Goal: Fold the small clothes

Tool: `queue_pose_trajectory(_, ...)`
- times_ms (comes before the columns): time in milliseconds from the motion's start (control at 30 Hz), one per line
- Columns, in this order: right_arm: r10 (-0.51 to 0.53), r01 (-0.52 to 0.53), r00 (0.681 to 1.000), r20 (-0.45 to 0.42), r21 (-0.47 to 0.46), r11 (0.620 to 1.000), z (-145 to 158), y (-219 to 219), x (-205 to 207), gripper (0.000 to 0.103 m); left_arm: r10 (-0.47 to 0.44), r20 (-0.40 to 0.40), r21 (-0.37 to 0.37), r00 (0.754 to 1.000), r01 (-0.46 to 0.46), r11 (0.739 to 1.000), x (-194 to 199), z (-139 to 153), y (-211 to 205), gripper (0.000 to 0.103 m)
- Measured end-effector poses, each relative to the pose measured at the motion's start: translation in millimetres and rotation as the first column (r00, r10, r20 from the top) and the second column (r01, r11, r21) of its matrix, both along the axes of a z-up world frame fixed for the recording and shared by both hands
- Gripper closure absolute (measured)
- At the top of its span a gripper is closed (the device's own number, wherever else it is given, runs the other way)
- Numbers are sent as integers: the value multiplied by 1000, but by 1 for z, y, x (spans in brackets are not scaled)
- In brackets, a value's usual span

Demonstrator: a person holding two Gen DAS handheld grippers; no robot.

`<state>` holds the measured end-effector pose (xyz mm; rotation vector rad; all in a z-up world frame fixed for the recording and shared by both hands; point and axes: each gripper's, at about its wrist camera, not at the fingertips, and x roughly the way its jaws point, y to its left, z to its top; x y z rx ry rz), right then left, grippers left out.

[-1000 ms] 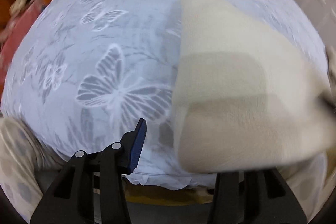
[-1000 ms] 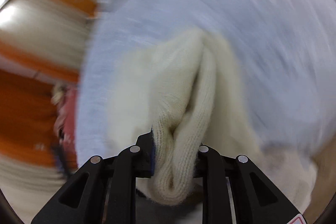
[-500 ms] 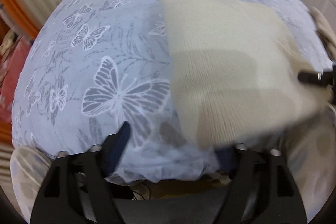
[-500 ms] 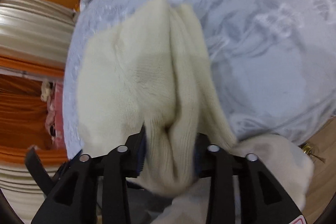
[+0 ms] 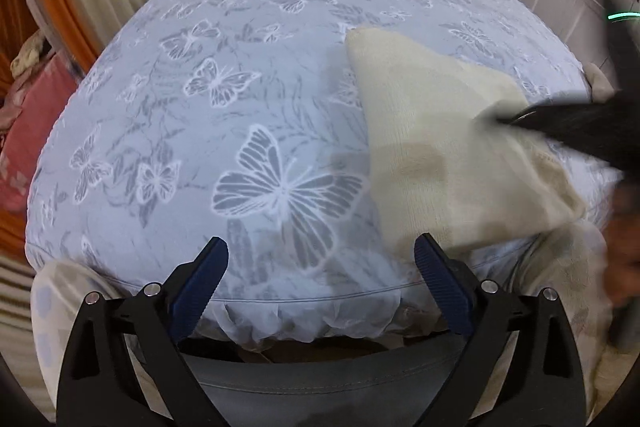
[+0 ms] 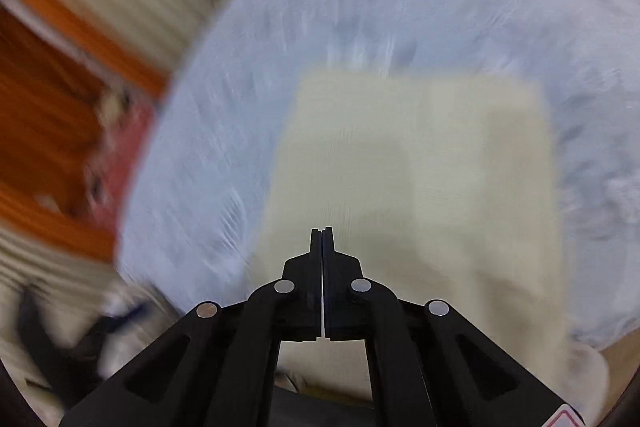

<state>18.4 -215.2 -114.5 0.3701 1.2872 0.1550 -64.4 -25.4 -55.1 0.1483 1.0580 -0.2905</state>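
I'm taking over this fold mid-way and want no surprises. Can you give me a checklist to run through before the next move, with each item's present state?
1. Left gripper open and empty: ok.
2. Right gripper free of cloth: ok, jaws shut on nothing.
3. Cream knit garment lying on the bedsheet: ok.
4. Garment flat, without bunching: cannot tell; right wrist view is blurred.
5. Near edge of garment fully on the bed: cannot tell.

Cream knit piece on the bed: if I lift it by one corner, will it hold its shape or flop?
The cream knit will likely flop: it lies limp and creased on the butterfly bedsheet. It looks soft and probably light. The ribbed texture should grip the open left gripper well rather than slip.
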Motion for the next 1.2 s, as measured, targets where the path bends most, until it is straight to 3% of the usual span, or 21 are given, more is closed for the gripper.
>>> queue_pose_trajectory(33,3,-4,1000,18,12,1000,-3,1,3,103,-3,0,-3,1000,3,1000,-1,1,0,11)
queue_pose_trajectory(100,-48,48,999,1,45,998,19,-9,6,103,-12,0,2,1000,12,1000,-3,4,0,11)
queue_pose_trajectory(200,-90,83,985,149,52,995,77,-27,-14,103,-8,17,-9,1000,8,1000,-4,9,5,10)
queue_pose_trajectory(233,-99,95,983,157,31,995,82,-32,-20,103,-2,11,-23,1000,3,1000,-3,8,7,10)
queue_pose_trajectory(300,-124,129,987,104,-45,991,67,-45,-29,103,2,-16,-41,1000,-2,999,0,4,6,10)
queue_pose_trajectory(367,-137,127,990,-30,-207,970,15,-55,-28,103,-10,-34,-50,999,9,999,1,1,0,10)
queue_pose_trajectory(433,-169,167,986,-8,-125,978,8,-68,-36,103,-28,-39,-54,999,26,998,-1,2,-8,10)
queue_pose_trajectory(500,-248,249,968,42,-4,969,38,-85,-49,102,-58,-21,-42,998,57,998,-4,7,-14,10)
queue_pose_trajectory(533,-271,272,958,94,7,962,53,-90,-56,88,-64,-6,-27,998,64,998,-5,9,-16,10)
queue_pose_trajectory(567,-287,292,948,140,-17,956,67,-99,-65,79,-66,1,-21,998,66,998,-6,10,-16,10)
queue_pose_trajectory(600,-295,303,944,145,-30,953,71,-103,-68,57,-67,1,-27,998,67,997,-7,10,-16,10)
queue_pose_trajectory(633,-303,311,942,142,-39,950,71,-108,-70,49,-65,-8,-42,998,64,997,-6,9,-16,10)
queue_pose_trajectory(767,-284,285,959,14,-29,958,29,-113,-58,49,-61,-66,-58,996,57,997,-1,0,-23,10)
queue_pose_trajectory(800,-276,276,961,8,-59,959,22,-111,-57,52,-62,-75,-63,995,57,996,-1,0,-25,10)
queue_pose_trajectory(833,-263,263,965,12,-75,962,20,-109,-62,63,-66,-78,-68,995,61,996,-2,1,-27,10)
queue_pose_trajectory(933,-273,279,954,123,-38,959,49,-108,-66,87,-84,-38,-43,996,82,996,-5,9,-32,10)
queue_pose_trajectory(1033,-299,310,930,213,-20,950,78,-114,-70,96,-80,-5,-32,997,80,996,-6,16,-31,10)
queue_pose_trajectory(1100,-287,296,949,133,-53,954,55,-120,-62,95,-73,-14,-44,997,72,996,-3,15,-32,9)
queue_pose_trajectory(1167,-247,245,969,-13,-78,966,6,-121,-56,94,-67,-43,-45,997,65,997,1,8,-35,9)
queue_pose_trajectory(1200,-255,254,967,-6,-60,965,3,-123,-58,91,-71,-60,-53,996,68,996,3,6,-37,9)
